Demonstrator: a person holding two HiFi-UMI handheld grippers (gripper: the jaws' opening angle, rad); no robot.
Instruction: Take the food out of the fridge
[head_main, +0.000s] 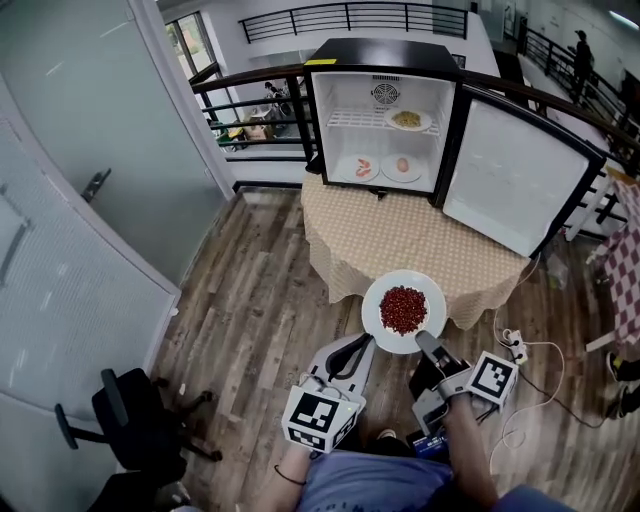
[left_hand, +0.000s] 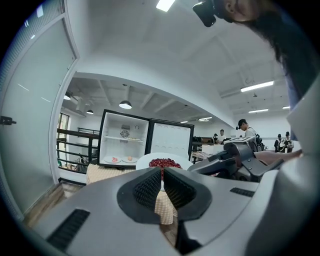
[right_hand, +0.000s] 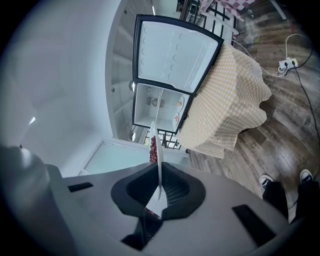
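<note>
A white plate (head_main: 375, 300) heaped with red food (head_main: 403, 308) hangs in front of the checkered table (head_main: 420, 245). My right gripper (head_main: 428, 343) is shut on its near rim. The right gripper view shows that plate (right_hand: 156, 145) edge-on, standing up from between the right gripper's (right_hand: 159, 192) pads. My left gripper (head_main: 358, 350) sits just left of the rim, shut and holding nothing. Past the left gripper (left_hand: 162, 187) I see the plate (left_hand: 150, 160) ahead. The open fridge (head_main: 385, 120) holds a noodle plate (head_main: 408, 120) on its shelf and two plates (head_main: 360, 167) (head_main: 401, 166) below.
The fridge door (head_main: 515, 175) swings out to the right over the table. A black office chair (head_main: 140, 420) stands at lower left beside a glass wall (head_main: 60, 250). A power strip with cable (head_main: 515, 340) lies on the wood floor at right. A railing (head_main: 250, 110) runs behind.
</note>
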